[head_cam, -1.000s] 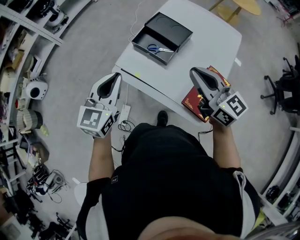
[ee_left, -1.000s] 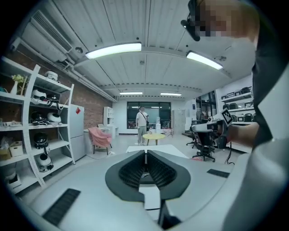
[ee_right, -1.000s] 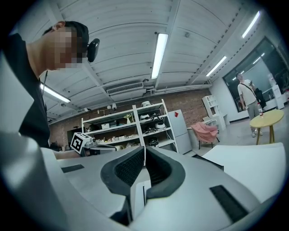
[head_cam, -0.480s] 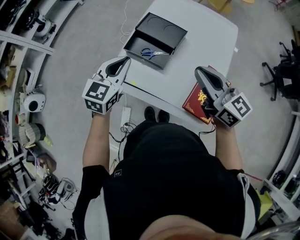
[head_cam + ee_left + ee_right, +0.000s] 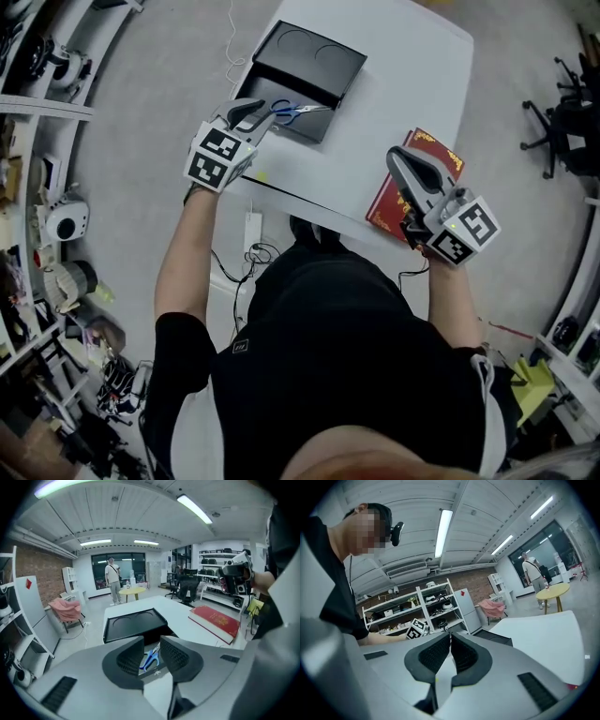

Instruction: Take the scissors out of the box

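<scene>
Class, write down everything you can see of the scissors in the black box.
The scissors have blue, plastic-looking handles and slim silvery blades that look closed. They lie flat on the floor of the open black box, handles toward the left hand-held gripper, which is aimed at them with its jaws opening; it does not grip them.

A white table (image 5: 412, 75) carries an open black box (image 5: 314, 56) and a red book (image 5: 433, 150), well apart.
</scene>
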`<state>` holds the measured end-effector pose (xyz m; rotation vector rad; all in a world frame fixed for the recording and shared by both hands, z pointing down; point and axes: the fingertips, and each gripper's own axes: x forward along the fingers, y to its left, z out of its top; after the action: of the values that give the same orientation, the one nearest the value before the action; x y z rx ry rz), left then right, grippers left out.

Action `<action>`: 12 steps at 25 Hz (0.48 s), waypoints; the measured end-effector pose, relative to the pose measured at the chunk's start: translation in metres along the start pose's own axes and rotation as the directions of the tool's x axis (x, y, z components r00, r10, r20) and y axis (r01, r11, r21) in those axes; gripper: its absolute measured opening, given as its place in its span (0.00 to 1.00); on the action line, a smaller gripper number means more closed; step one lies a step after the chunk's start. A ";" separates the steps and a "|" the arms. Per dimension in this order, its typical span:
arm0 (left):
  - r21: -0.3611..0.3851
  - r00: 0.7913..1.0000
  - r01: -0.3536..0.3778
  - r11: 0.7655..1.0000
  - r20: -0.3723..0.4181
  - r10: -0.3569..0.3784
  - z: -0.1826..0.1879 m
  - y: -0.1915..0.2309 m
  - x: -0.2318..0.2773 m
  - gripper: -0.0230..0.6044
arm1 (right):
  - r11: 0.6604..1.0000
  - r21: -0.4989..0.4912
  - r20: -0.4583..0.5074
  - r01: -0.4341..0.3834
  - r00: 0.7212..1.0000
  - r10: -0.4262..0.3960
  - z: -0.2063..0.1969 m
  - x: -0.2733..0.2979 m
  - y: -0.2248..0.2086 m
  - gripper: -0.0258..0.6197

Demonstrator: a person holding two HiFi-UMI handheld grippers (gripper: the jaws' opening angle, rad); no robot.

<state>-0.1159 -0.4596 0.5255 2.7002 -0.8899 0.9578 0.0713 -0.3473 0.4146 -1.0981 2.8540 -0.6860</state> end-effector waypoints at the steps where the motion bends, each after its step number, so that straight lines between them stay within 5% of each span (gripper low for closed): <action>1: 0.019 0.999 0.016 1.000 -0.030 -0.015 -0.004 0.001 0.010 0.23 | 1.000 0.010 -0.006 0.005 1.000 -0.005 -0.004 0.000 -0.003 0.09; 5: 0.110 0.984 0.091 0.990 -0.162 -0.072 -0.022 0.007 0.043 0.25 | 0.999 0.046 -0.018 0.023 1.000 -0.022 -0.014 0.002 -0.015 0.09; 12: 0.202 0.924 0.251 0.946 -0.341 -0.173 -0.049 0.007 0.095 0.29 | 0.995 0.091 -0.025 0.051 0.998 -0.049 -0.033 -0.001 -0.035 0.09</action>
<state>-0.0872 -0.4964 0.6224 2.6425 -0.4282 1.4789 0.0894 -0.3564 0.4584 -1.1599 2.7903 -0.8287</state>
